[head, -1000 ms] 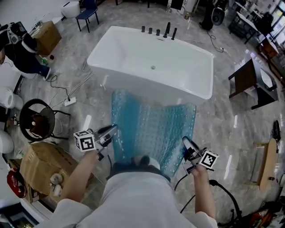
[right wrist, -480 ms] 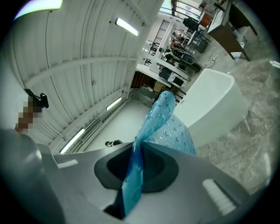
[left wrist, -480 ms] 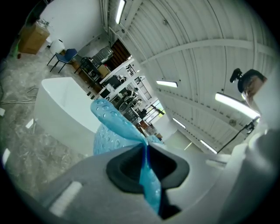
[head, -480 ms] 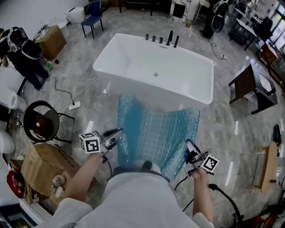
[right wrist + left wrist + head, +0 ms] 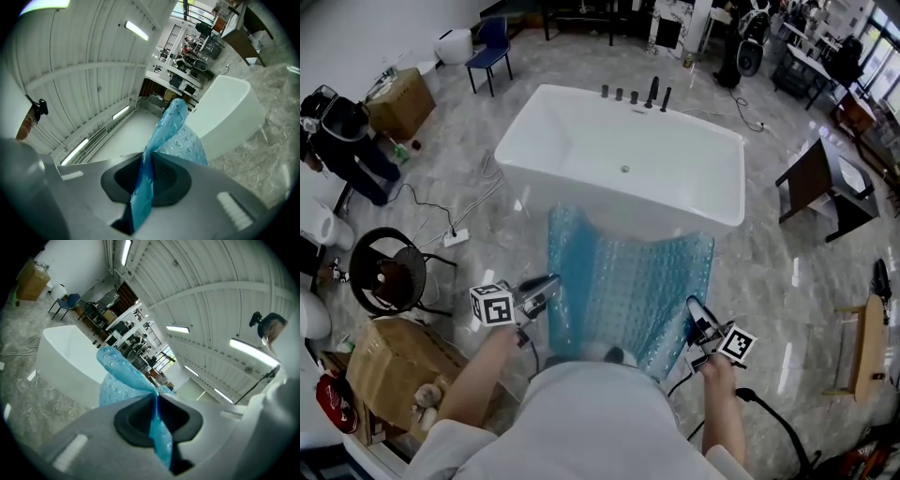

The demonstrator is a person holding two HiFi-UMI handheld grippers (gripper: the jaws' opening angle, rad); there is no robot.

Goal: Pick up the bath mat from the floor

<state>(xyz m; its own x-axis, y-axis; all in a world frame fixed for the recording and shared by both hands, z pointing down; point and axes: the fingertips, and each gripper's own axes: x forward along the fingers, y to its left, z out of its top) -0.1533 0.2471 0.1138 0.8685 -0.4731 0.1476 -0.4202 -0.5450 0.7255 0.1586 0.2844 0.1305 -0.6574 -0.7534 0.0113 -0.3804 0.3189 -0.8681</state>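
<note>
A translucent blue bath mat (image 5: 623, 281) with round bumps hangs lifted between my two grippers, its far edge draped toward the white bathtub (image 5: 623, 155). My left gripper (image 5: 546, 286) is shut on the mat's near left corner, and the blue sheet (image 5: 157, 427) runs pinched between its jaws. At the right, my right gripper (image 5: 696, 317) is shut on the near right corner, with the mat (image 5: 143, 187) clamped edge-on between its jaws. Both grippers point upward. The mat's near edge is hidden behind my body.
The bathtub (image 5: 65, 357) stands just ahead on a marble floor. A cardboard box (image 5: 389, 352) and a round black stool (image 5: 384, 272) sit at the left, with a cable and power strip (image 5: 455, 236) nearby. A dark side table (image 5: 820, 187) is at the right. A person (image 5: 342, 131) crouches far left.
The mat has risen a little with both grippers, and its far edge has drawn closer to the tub. Both grips stay unchanged.
</note>
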